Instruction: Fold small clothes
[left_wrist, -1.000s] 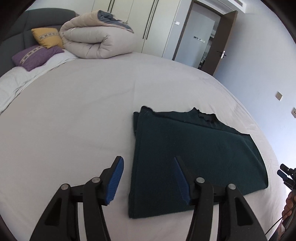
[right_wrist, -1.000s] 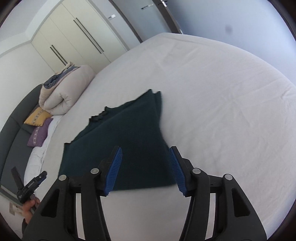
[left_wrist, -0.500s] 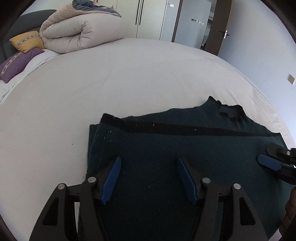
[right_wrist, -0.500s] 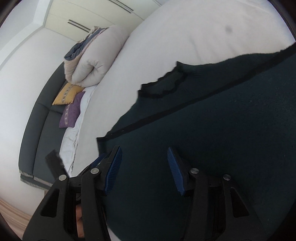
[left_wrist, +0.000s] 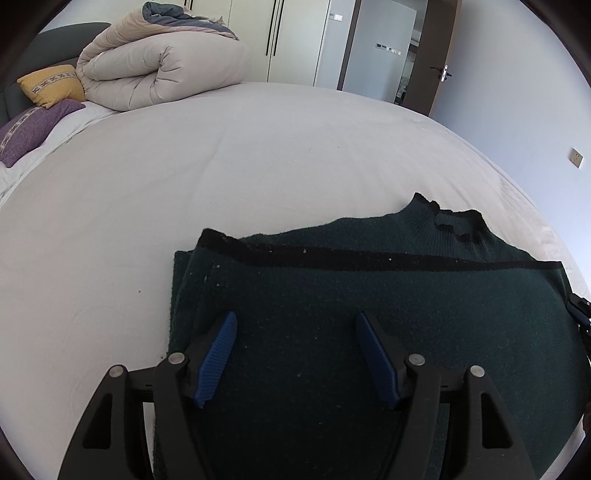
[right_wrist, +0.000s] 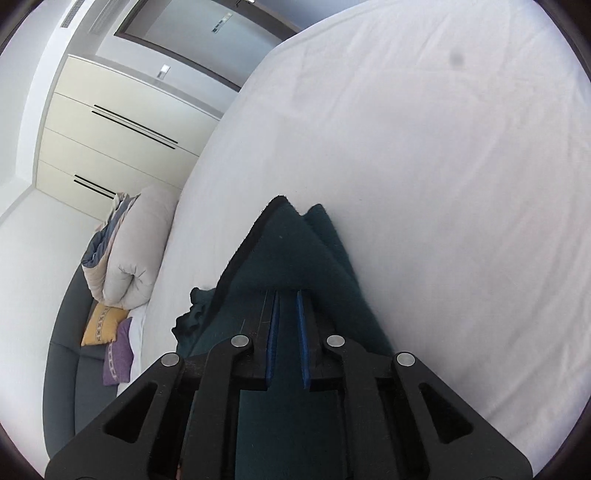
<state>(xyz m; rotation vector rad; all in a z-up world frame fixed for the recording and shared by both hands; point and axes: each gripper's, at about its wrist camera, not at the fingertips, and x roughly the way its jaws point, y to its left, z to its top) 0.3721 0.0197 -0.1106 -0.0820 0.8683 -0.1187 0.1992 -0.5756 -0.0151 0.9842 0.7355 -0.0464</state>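
A dark green sweater (left_wrist: 369, 288) lies folded flat on the white bed (left_wrist: 258, 147), collar at the far right. My left gripper (left_wrist: 295, 317) hovers low over the sweater's near left part. Its jaws stand wide and are still opening, with fabric under them and nothing pinched. My right gripper (right_wrist: 287, 295) is at the sweater's right edge, and its jaws are closing. The blue pads (right_wrist: 301, 332) are almost together, with a fold of the sweater (right_wrist: 295, 251) between them. The right gripper (left_wrist: 580, 310) shows as a dark tip at the right rim of the left wrist view.
A rolled beige duvet (left_wrist: 159, 66) sits at the bed's far left, with a yellow pillow (left_wrist: 51, 83) and a purple pillow (left_wrist: 33, 125) beside it. Wardrobes (right_wrist: 110, 129) and an open door (left_wrist: 436, 55) stand behind. Bare sheet spreads left of and beyond the sweater.
Both grippers came down onto the sweater. The left one stopped over its left part. The right one rolled, swung to the right edge and closed its jaws on the fabric.
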